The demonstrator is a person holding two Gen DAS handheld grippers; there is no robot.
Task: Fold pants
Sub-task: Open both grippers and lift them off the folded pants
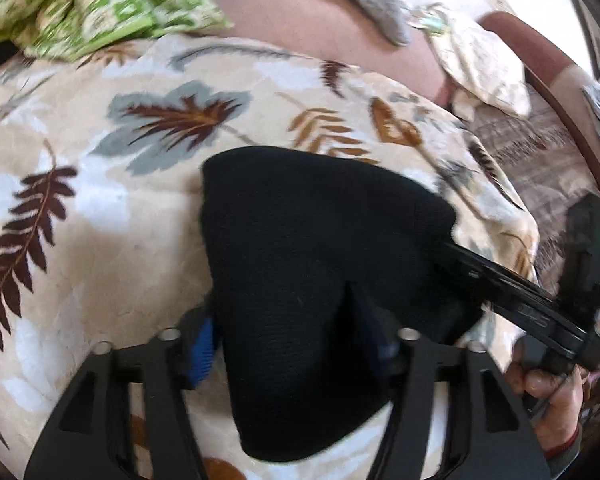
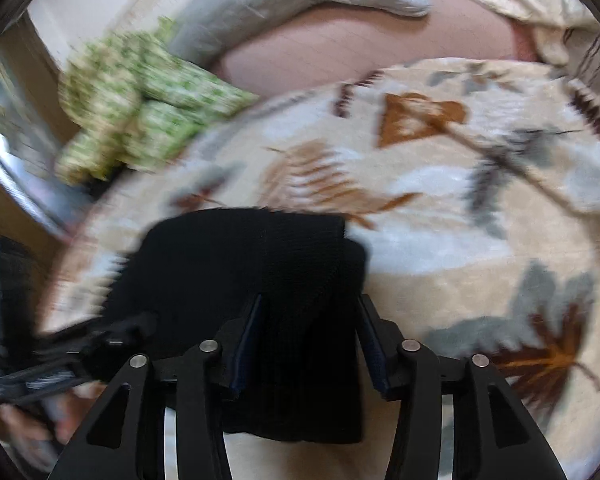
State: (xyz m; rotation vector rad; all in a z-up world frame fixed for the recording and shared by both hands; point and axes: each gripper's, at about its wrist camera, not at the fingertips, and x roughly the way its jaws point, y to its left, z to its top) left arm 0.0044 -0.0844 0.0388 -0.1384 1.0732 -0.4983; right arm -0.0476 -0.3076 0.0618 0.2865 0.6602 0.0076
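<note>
Black knit pants [image 1: 324, 280], folded into a compact bundle, lay on the leaf-print blanket [image 1: 100, 240], between the fingers of both tools. The left gripper [image 1: 296, 344] straddled the bundle's near edge, jaws wide, blue pads not visibly pressing cloth. The right gripper [image 2: 308, 344] bracketed the bundle's other side, jaws likewise spread; whether either pinched fabric could not be told. A clean fold likely called for both tools to close on all layers together, then carry the edge level across the bundle.
</note>
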